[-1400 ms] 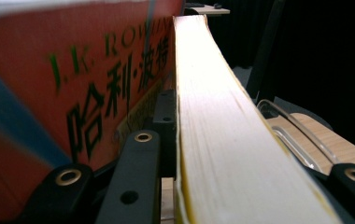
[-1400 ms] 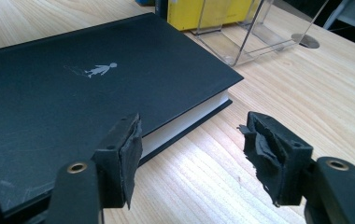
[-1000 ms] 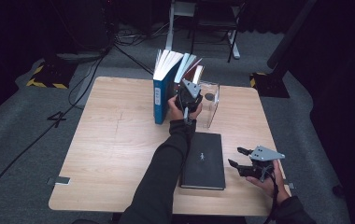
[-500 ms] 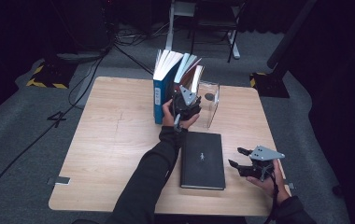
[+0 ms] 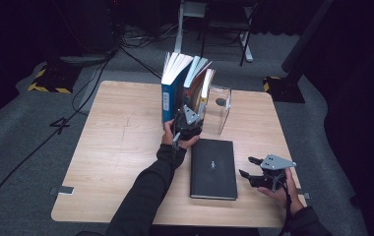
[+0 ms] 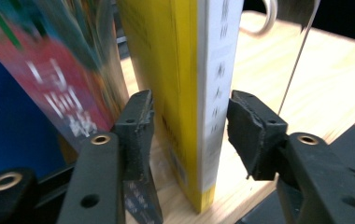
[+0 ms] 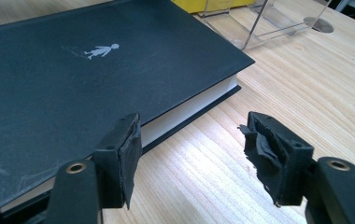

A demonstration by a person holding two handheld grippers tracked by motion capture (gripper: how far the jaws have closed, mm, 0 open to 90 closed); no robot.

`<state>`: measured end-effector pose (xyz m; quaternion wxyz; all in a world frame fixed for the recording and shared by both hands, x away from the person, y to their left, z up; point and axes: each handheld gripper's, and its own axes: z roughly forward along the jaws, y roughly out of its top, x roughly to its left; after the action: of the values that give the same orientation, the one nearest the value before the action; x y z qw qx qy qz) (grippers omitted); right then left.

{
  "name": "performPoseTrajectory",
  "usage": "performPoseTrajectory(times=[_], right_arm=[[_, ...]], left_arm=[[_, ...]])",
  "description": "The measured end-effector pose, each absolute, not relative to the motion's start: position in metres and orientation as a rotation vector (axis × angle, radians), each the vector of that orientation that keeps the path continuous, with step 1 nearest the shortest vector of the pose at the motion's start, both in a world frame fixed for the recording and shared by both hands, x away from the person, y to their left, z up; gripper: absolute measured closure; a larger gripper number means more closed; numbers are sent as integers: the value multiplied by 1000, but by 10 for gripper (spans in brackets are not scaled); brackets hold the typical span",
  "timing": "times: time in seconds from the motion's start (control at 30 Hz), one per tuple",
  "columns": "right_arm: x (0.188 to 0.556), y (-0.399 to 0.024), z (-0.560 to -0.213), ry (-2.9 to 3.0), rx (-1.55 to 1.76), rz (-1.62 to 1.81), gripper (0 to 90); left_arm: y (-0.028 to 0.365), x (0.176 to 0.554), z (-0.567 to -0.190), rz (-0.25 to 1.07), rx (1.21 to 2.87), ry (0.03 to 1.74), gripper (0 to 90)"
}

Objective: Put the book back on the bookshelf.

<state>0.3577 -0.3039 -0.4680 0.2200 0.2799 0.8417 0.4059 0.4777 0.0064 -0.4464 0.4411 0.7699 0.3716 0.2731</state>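
A yellow book with a white spine (image 6: 180,70) stands upright in a row of books (image 5: 185,83) at the back of the wooden table (image 5: 116,147). My left gripper (image 5: 189,118) (image 6: 189,107) straddles its lower end. Its jaws have just been closing with the book between them; the pads sit close against both faces, and I see no firm press. A black hardback with a small white figure (image 5: 213,167) (image 7: 73,70) lies flat near the front. Just right of its corner, my right gripper (image 5: 245,166) (image 7: 192,135) hovers open over bare wood.
A tall blue book (image 5: 169,98) and a red-covered one (image 6: 35,84) stand left of the yellow book. A clear acrylic bookend (image 5: 219,105) (image 7: 259,18) stands to its right. Bare table lies to the left. Cables and stands crowd the dark floor behind.
My left gripper has dropped from the top of the standing books to their lower part, toward the person. The right gripper has stayed still.
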Motion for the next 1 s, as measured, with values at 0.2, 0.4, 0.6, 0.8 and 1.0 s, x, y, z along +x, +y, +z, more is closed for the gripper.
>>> performPoseTrajectory(times=[0.2, 0.4, 0.6, 0.8, 1.0], right_arm=[[358, -304, -468, 2329, 775, 1122, 370], [358, -304, -468, 2327, 771, 1122, 371], [358, -304, -468, 2329, 775, 1123, 371], [358, -304, -468, 2329, 773, 1121, 371], [358, -305, -468, 2329, 775, 1118, 371]], left_arm=[[3, 484, -451, 655, 1923, 925, 627], [-1, 492, -451, 686, 1921, 971, 656], [-4, 495, -452, 687, 1897, 990, 674], [-3, 495, -451, 675, 1905, 993, 668], [3, 492, -449, 661, 1926, 973, 666]])
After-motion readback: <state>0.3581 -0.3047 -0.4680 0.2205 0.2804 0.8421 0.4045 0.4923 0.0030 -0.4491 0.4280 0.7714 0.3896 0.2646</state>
